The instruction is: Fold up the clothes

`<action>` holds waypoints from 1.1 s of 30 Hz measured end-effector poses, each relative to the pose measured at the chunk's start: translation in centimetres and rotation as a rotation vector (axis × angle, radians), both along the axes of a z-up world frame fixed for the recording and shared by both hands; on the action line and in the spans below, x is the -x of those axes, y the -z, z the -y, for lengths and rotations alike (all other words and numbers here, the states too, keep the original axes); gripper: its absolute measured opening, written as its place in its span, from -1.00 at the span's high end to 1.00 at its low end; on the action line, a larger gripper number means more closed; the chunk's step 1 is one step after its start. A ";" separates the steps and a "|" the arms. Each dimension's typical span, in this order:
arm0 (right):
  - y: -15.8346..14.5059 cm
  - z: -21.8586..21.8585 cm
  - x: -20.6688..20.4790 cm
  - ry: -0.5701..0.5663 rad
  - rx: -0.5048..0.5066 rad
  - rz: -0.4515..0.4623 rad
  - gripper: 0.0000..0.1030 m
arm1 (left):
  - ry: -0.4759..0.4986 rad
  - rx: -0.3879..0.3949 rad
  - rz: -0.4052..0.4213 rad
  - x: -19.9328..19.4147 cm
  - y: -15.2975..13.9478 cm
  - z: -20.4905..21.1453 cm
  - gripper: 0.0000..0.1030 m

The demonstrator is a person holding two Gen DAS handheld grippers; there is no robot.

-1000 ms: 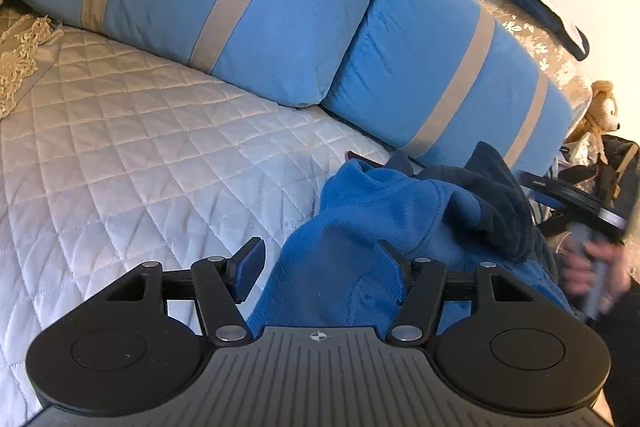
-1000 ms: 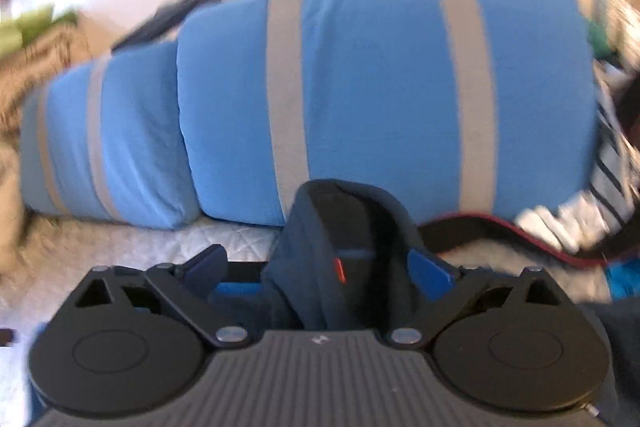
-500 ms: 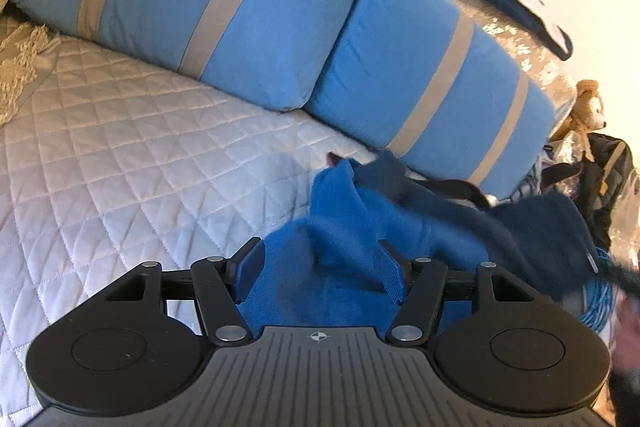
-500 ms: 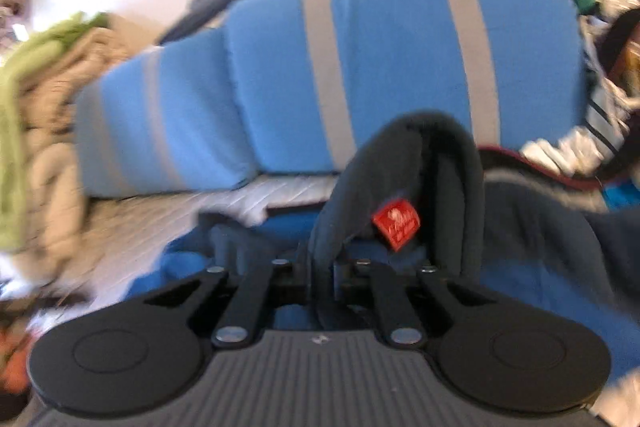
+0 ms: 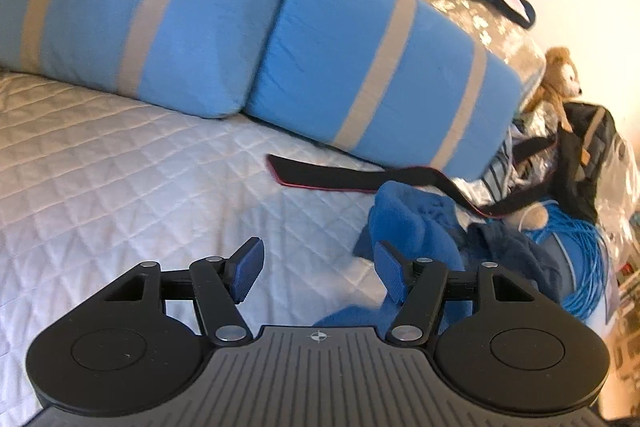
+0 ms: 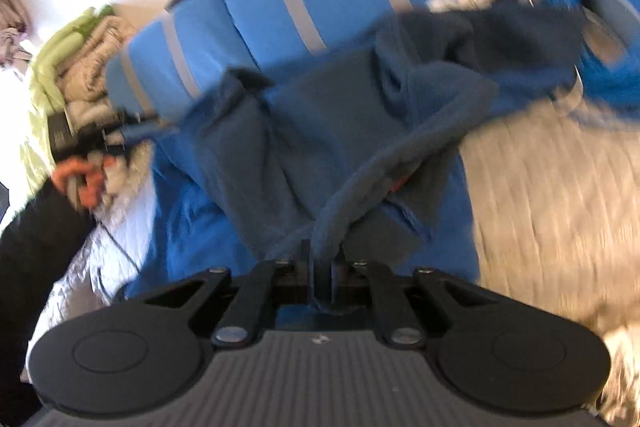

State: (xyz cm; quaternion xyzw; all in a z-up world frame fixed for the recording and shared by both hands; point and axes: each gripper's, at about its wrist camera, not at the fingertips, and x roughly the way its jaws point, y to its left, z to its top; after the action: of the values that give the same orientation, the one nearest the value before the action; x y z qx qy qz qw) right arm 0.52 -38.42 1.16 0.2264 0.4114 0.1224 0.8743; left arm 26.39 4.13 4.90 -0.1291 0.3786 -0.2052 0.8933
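A blue fleece garment [image 6: 320, 131] with a dark grey-blue collar hangs stretched in the right wrist view. My right gripper [image 6: 324, 263] is shut on its collar edge, by a small red label. In the left wrist view the same fleece [image 5: 404, 223] lies bunched on the white quilted bed [image 5: 120, 167], just right of my left gripper [image 5: 318, 271]. That gripper is open with only quilt between its blue pads; its right pad [image 5: 390, 273] is close against the fleece.
Two blue pillows with grey stripes [image 5: 372, 67] lean along the back of the bed. A black strap with a red edge [image 5: 340, 175] lies in front of them. A teddy bear [image 5: 558, 75], a black bag and a blue cable coil [image 5: 580, 251] crowd the right side. Folded bedding [image 6: 68, 67] is stacked at left.
My right gripper, shut on the collar, has pulled the fleece up and to the right. The cloth slid out from between my left gripper's open fingers, baring the quilt.
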 end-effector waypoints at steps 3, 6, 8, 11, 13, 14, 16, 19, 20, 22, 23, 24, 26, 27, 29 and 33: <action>1.6 0.0 0.9 0.000 0.009 -0.019 0.84 | 0.052 -0.012 -0.014 -2.0 -0.3 2.6 -0.16; 2.1 -0.1 0.8 -0.007 0.003 -0.015 0.84 | 0.103 -0.043 -0.023 -4.4 0.0 5.3 -0.16; 2.3 -0.1 0.4 -0.013 -0.006 -0.016 0.84 | 0.123 -0.050 -0.033 -6.6 0.4 6.9 -0.16; 2.9 0.0 -0.1 -0.024 -0.014 -0.031 0.84 | 0.168 -0.055 -0.092 -10.1 1.7 9.1 -0.16; 3.2 0.1 -0.2 -0.026 -0.021 -0.042 0.83 | 0.215 -0.059 -0.161 -12.5 3.0 10.7 -0.16; 3.3 0.1 -0.3 -0.026 -0.025 -0.048 0.83 | 0.238 -0.061 -0.195 -13.7 3.7 11.5 -0.16; 3.6 0.2 -0.4 -0.025 -0.034 -0.058 0.83 | 0.281 -0.062 -0.269 -16.0 5.2 12.9 -0.15; 4.0 0.3 -0.5 -0.025 -0.048 -0.074 0.83 | 0.323 -0.008 -0.378 -18.6 7.9 14.0 -0.15; 4.1 0.3 -0.6 -0.025 -0.052 -0.080 0.83 | 0.335 0.020 -0.420 -19.2 8.9 14.1 -0.13; 4.4 0.4 -0.7 -0.025 -0.061 -0.091 0.83 | 0.344 0.062 -0.490 -20.1 10.7 14.4 0.13; 4.5 0.5 -0.8 -0.024 -0.065 -0.097 0.83 | 0.340 0.054 -0.500 -20.2 11.2 14.7 0.83; 4.6 0.5 -0.8 -0.023 -0.067 -0.104 0.83 | 0.329 0.038 -0.490 -20.0 11.4 14.9 0.81; 4.6 0.5 -1.0 -0.021 -0.065 -0.112 0.82 | 0.280 0.005 -0.410 -19.0 10.6 14.5 0.82; 4.6 0.4 -1.1 -0.020 -0.063 -0.116 0.82 | 0.237 -0.003 -0.368 -18.3 9.6 13.8 0.82; 4.3 0.1 -1.2 -0.026 -0.051 -0.116 0.82 | 0.177 0.042 -0.278 -16.2 7.0 11.0 0.82; 3.9 -0.7 -1.7 -0.051 -0.027 -0.108 0.82 | -0.204 0.000 0.050 -7.9 -0.8 0.6 0.82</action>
State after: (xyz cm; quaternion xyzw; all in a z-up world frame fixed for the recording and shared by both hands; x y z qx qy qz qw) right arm 2.19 -37.73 -2.73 0.2338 0.4622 0.1376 0.8443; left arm 34.25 3.51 5.72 -0.1617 0.3409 -0.1165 0.9187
